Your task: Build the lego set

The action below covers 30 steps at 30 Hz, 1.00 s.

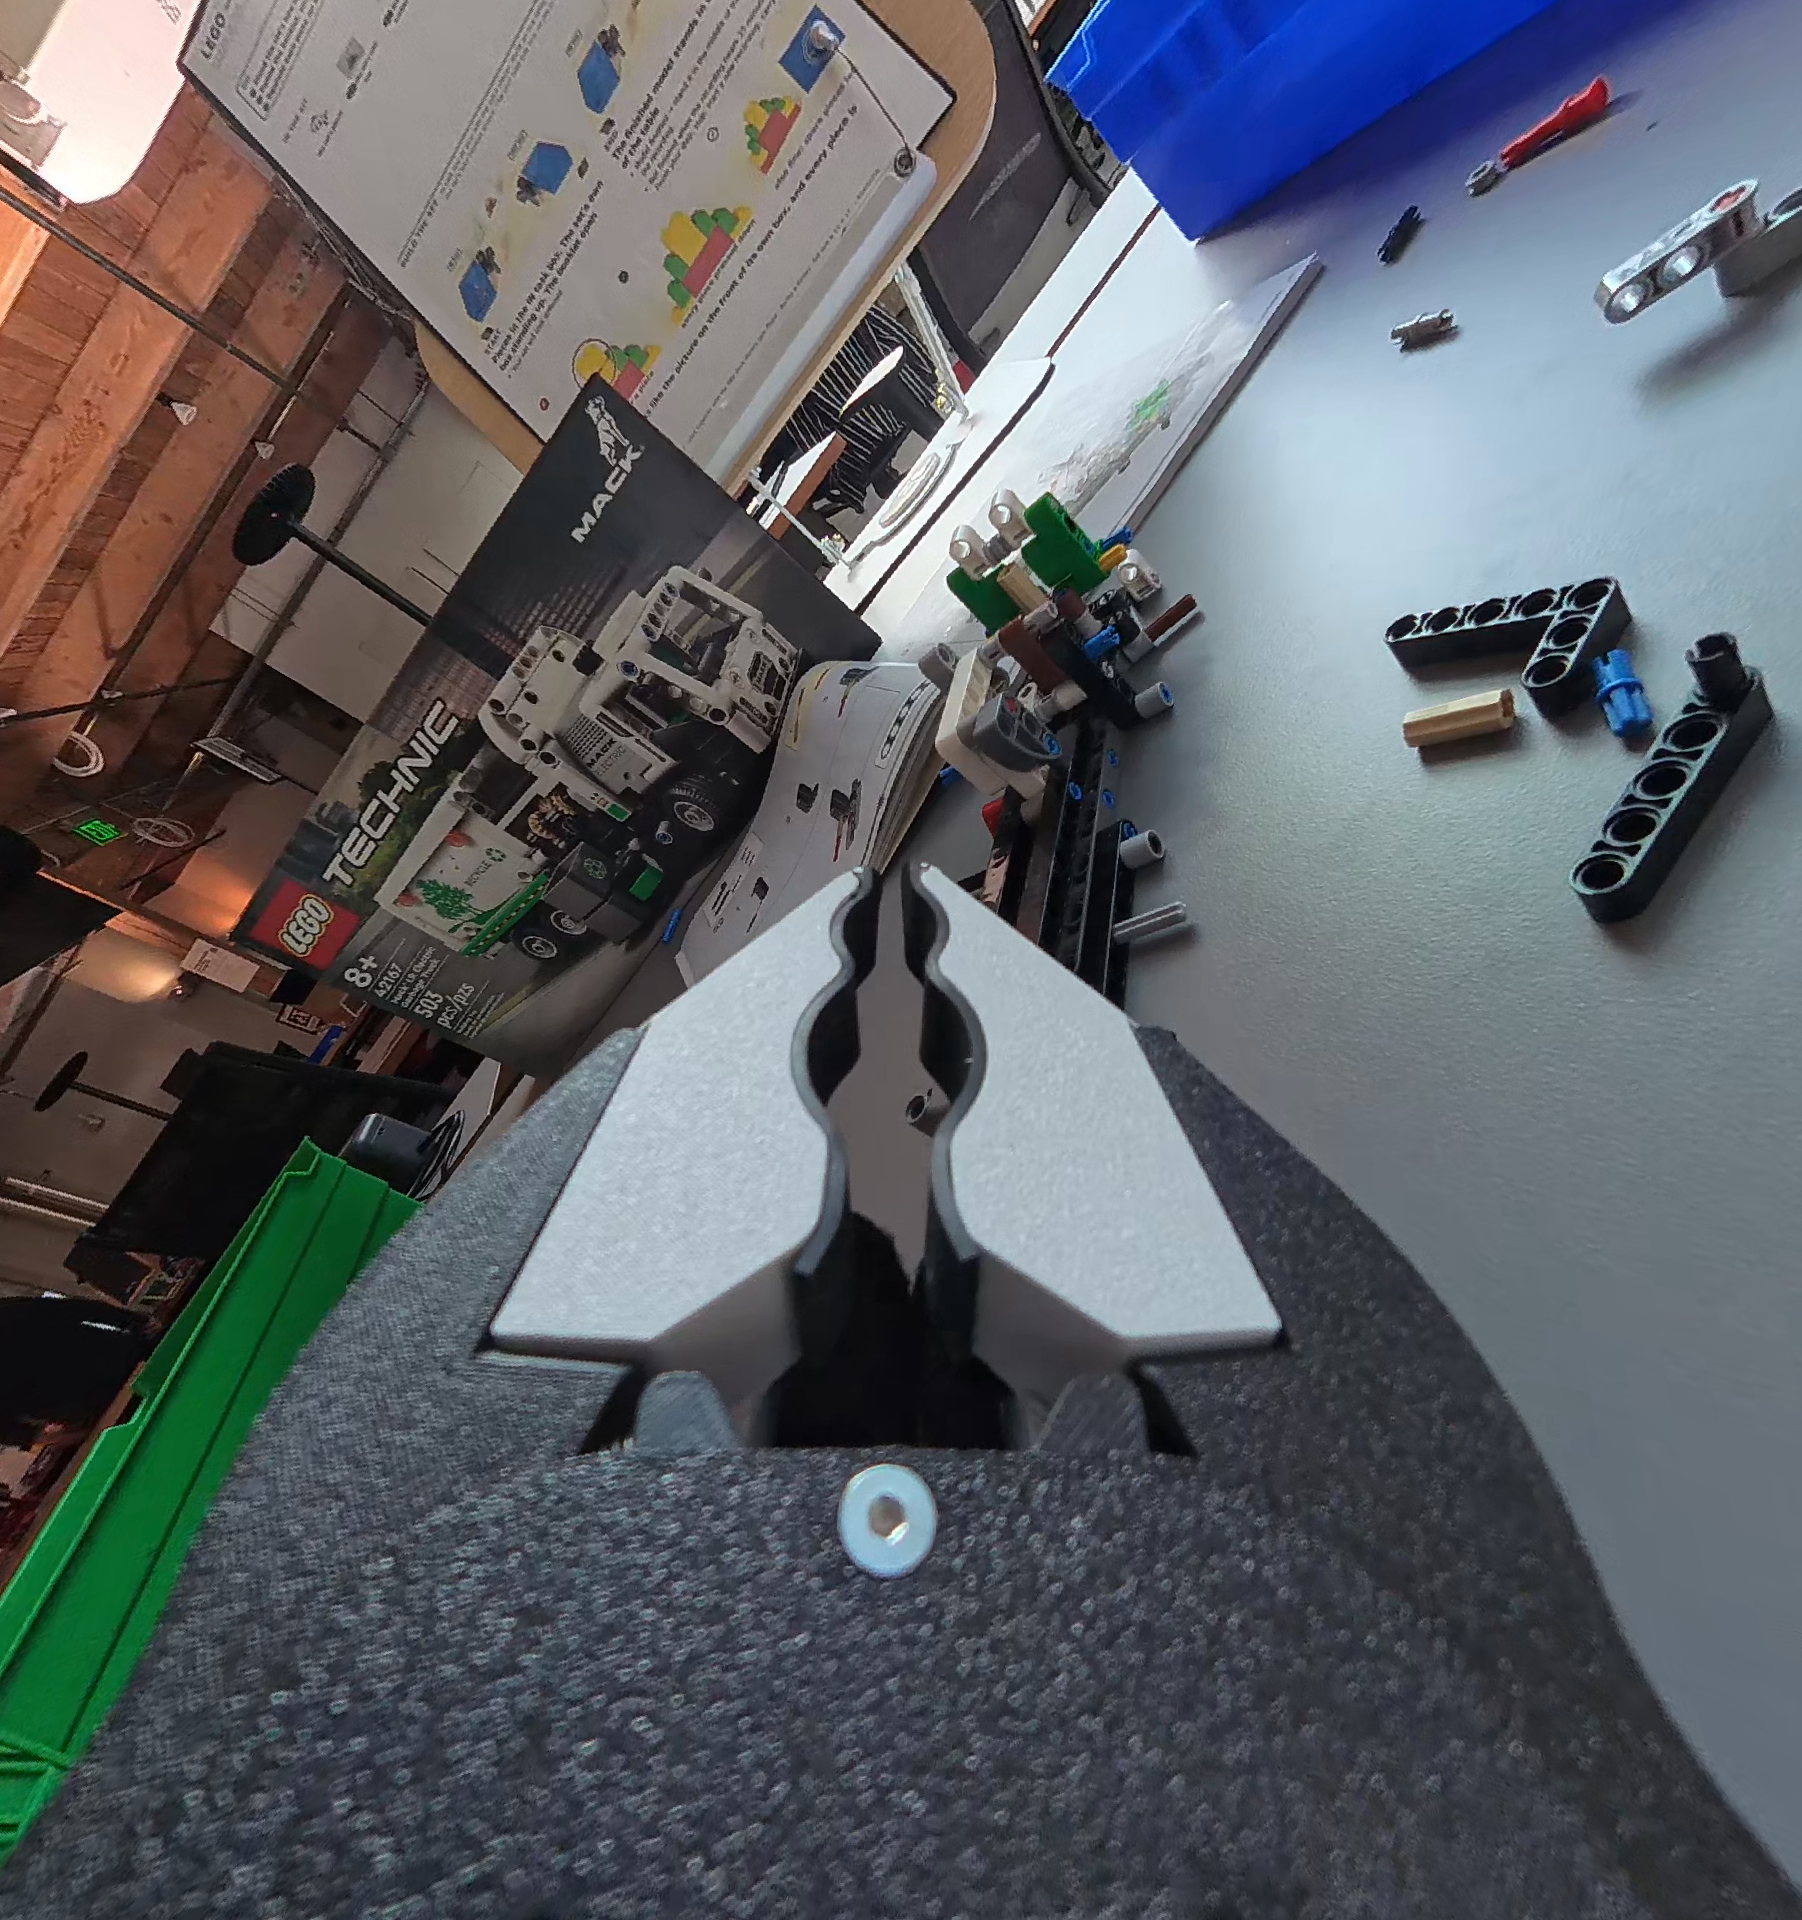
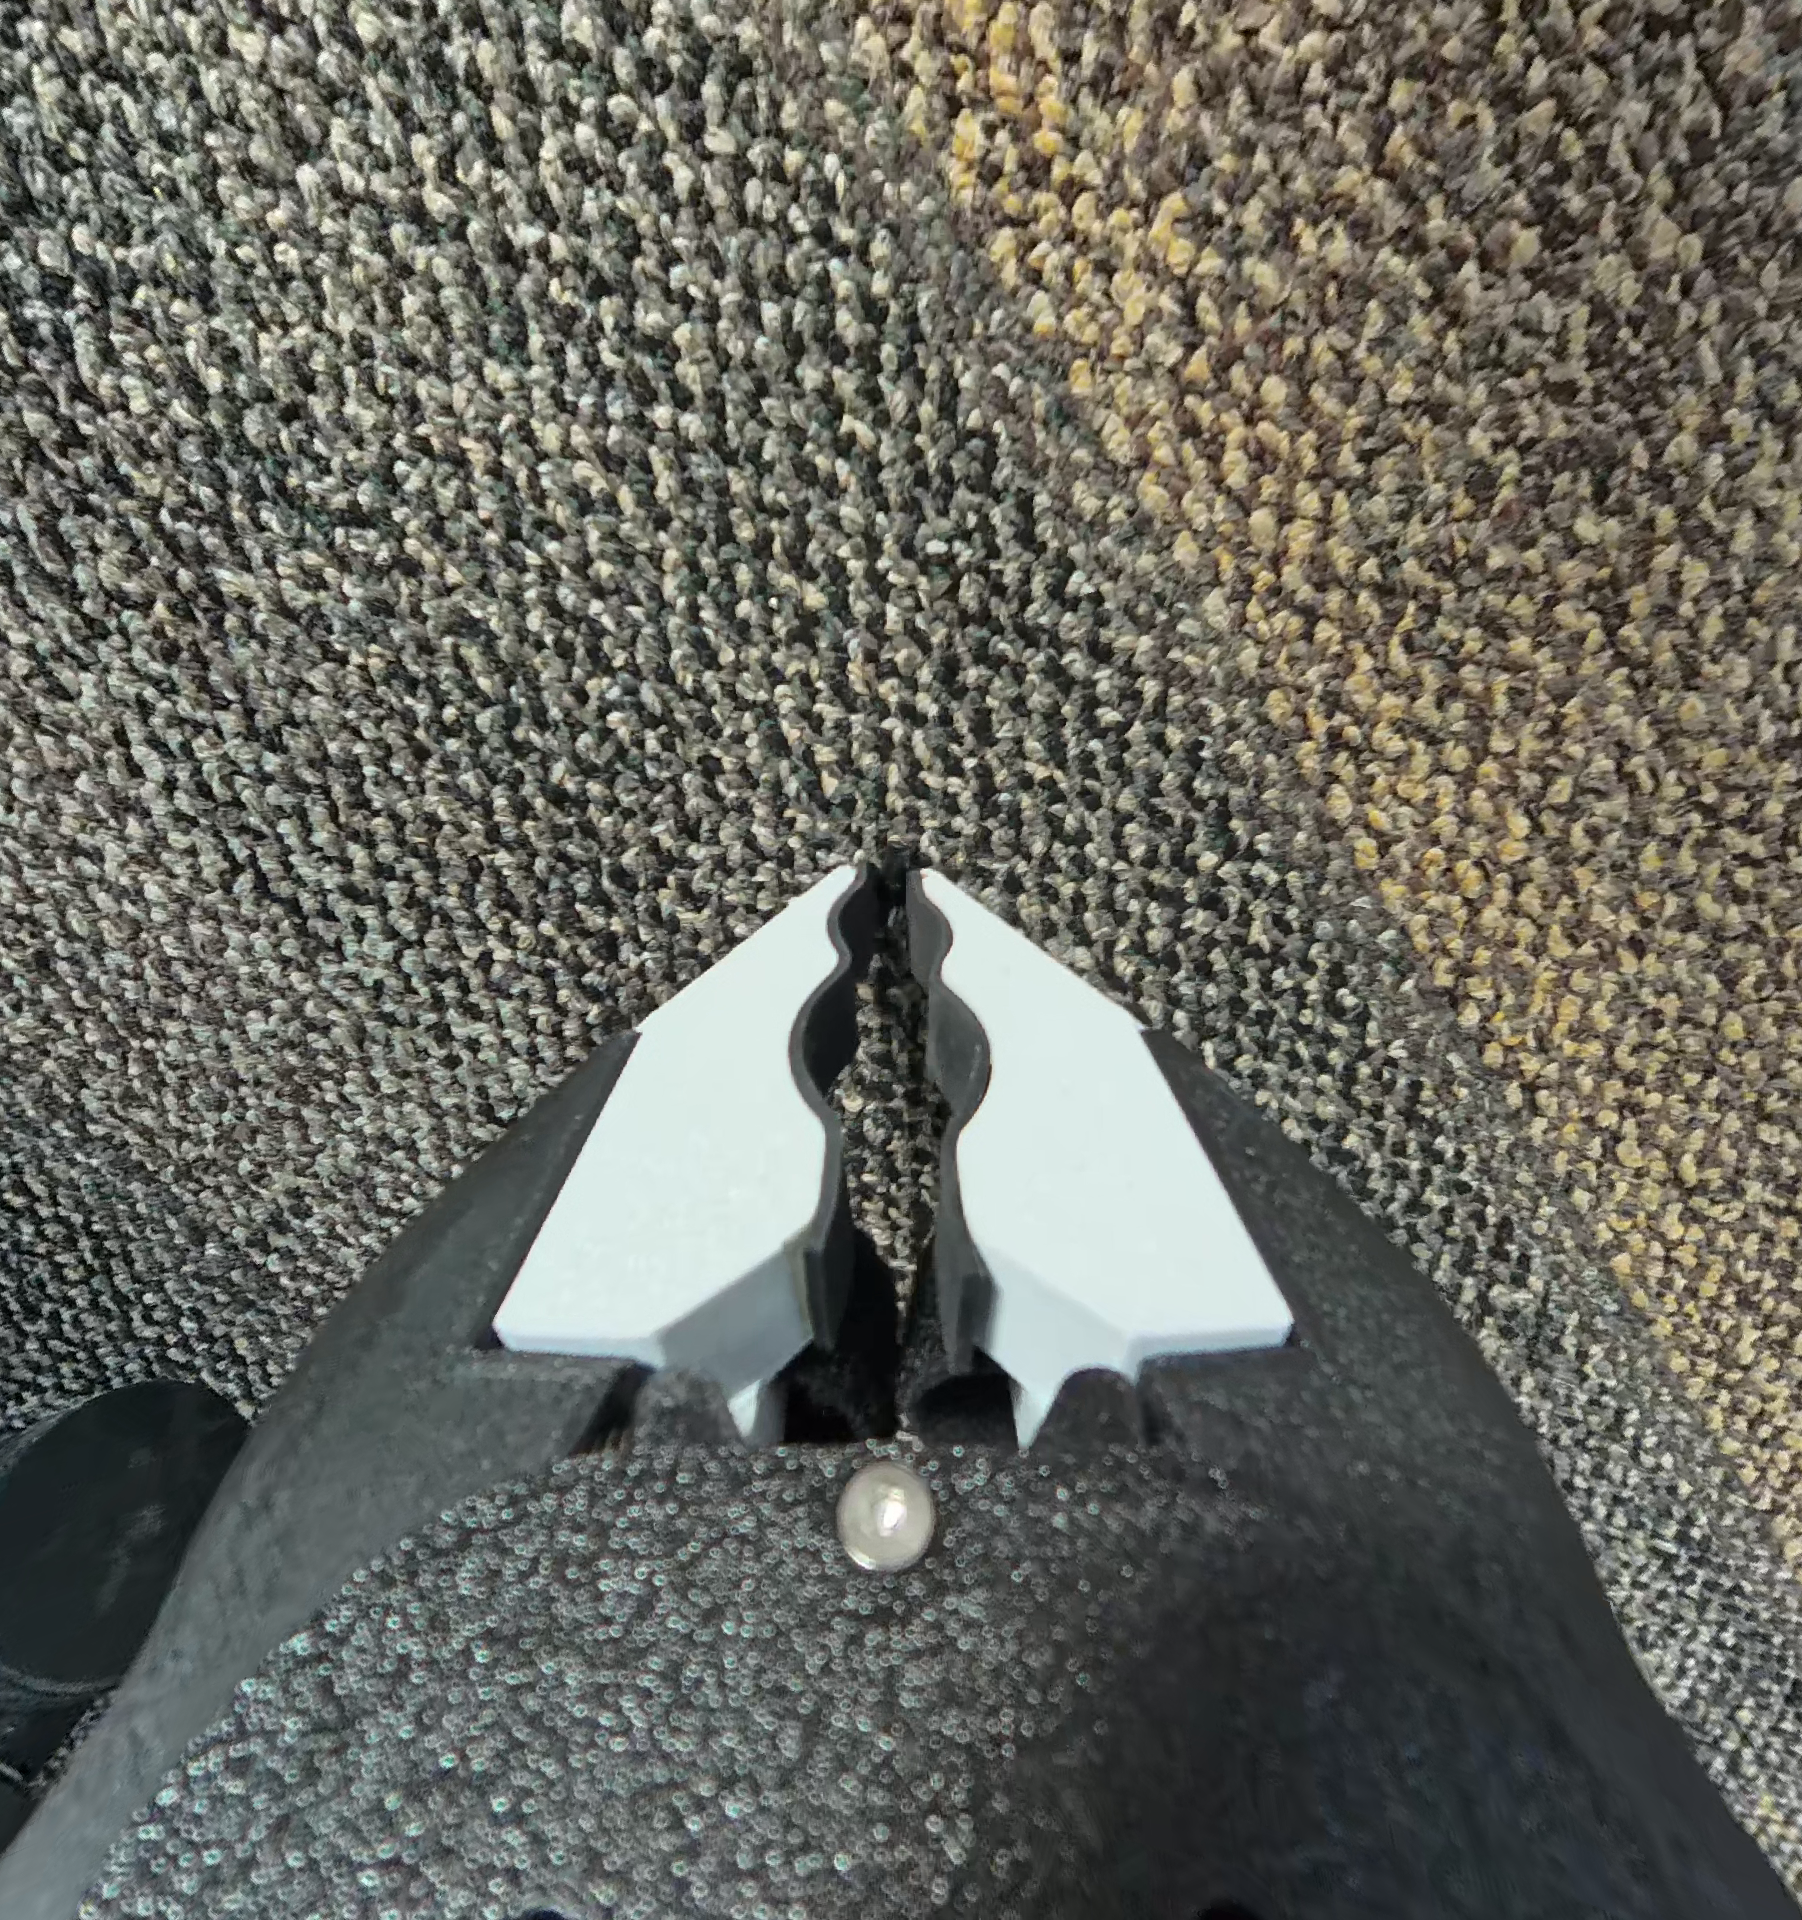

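In the left wrist view, the partly built model of black beams, green blocks and a white block lies on the grey table, just beyond my left gripper. The gripper is shut; something dark shows in the narrow gap between its jaws, and I cannot tell what it is. Loose parts lie to the right: a black L-shaped beam, a straight black beam, a blue pin and a tan pin. My right gripper is shut and empty, pointing at speckled carpet.
The set's box stands behind the model, with an open instruction booklet beside it. A blue bin is at the far end, a green bin at the left. Grey beams and a red piece lie farther off. Tip to tip, the grippers are about 125 centimeters apart. Between my left fingertips and the blue pin there is roughly 11 centimeters.
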Each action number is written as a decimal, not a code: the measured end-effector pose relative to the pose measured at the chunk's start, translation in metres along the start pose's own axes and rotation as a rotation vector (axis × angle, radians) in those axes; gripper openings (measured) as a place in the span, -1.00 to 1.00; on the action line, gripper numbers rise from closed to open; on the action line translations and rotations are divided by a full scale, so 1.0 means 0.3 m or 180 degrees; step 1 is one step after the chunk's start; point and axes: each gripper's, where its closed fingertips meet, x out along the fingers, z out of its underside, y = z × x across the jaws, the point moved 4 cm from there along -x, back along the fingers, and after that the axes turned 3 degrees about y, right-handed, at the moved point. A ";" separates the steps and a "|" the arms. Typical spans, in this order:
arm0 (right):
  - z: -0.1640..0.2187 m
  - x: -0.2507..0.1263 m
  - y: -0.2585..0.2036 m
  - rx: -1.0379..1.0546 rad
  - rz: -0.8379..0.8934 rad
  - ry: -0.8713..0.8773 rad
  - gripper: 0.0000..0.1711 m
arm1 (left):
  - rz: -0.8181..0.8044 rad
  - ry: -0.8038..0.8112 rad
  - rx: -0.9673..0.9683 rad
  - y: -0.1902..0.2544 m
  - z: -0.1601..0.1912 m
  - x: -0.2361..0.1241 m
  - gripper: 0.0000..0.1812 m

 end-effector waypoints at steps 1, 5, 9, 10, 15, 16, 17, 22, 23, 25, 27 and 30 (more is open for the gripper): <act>0.001 -0.001 -0.004 -0.0024 0.0035 -0.0009 -0.95 | -0.0001 0.0005 -0.0001 0.000 0.000 -0.001 -0.97; -0.022 -0.039 -0.031 0.0028 -0.0020 0.0123 -0.95 | -0.0007 0.0035 -0.0022 -0.003 -0.003 -0.003 -0.97; -0.176 -0.229 -0.090 0.0082 -0.0219 0.0735 -0.95 | -0.0023 0.0111 -0.0096 -0.013 -0.010 -0.011 -0.98; -0.248 -0.315 -0.122 -0.0025 -0.0292 0.0969 -0.95 | -0.0015 0.0128 -0.0114 -0.014 -0.011 -0.013 -0.98; -0.695 -0.935 -0.362 -0.0988 -0.0573 0.2373 -0.95 | 0.0090 0.0330 -0.0261 -0.018 -0.032 -0.033 -0.98; -0.779 -1.069 -0.431 -0.1235 -0.0653 0.2631 -0.95 | 0.0133 0.0378 -0.0321 -0.020 -0.037 -0.039 -0.98; -0.854 -1.190 -0.509 -0.1538 -0.0716 0.2842 -0.95 | 0.0182 0.0422 -0.0376 -0.021 -0.042 -0.044 -0.98; -1.143 -1.628 -0.991 -0.2933 -0.1267 0.3649 -0.95 | 0.0563 0.0718 -0.0575 0.005 -0.089 -0.084 -0.96; -1.185 -1.696 -1.111 -0.3165 -0.1409 0.3783 -0.95 | 0.0750 0.0769 -0.0712 0.013 -0.110 -0.099 -0.95; -1.253 -1.813 -1.369 -0.3455 -0.1778 0.3941 -0.95 | 0.1129 0.0825 -0.1047 0.012 -0.162 -0.134 -0.94; -1.301 -1.910 -1.636 -0.3614 -0.2265 0.4057 -0.95 | 0.1624 0.0803 -0.1307 0.006 -0.216 -0.161 -0.93; -1.428 -2.005 -1.982 -0.4062 -0.2227 0.4462 -0.95 | 0.2568 0.0657 -0.1503 0.003 -0.280 -0.164 -0.86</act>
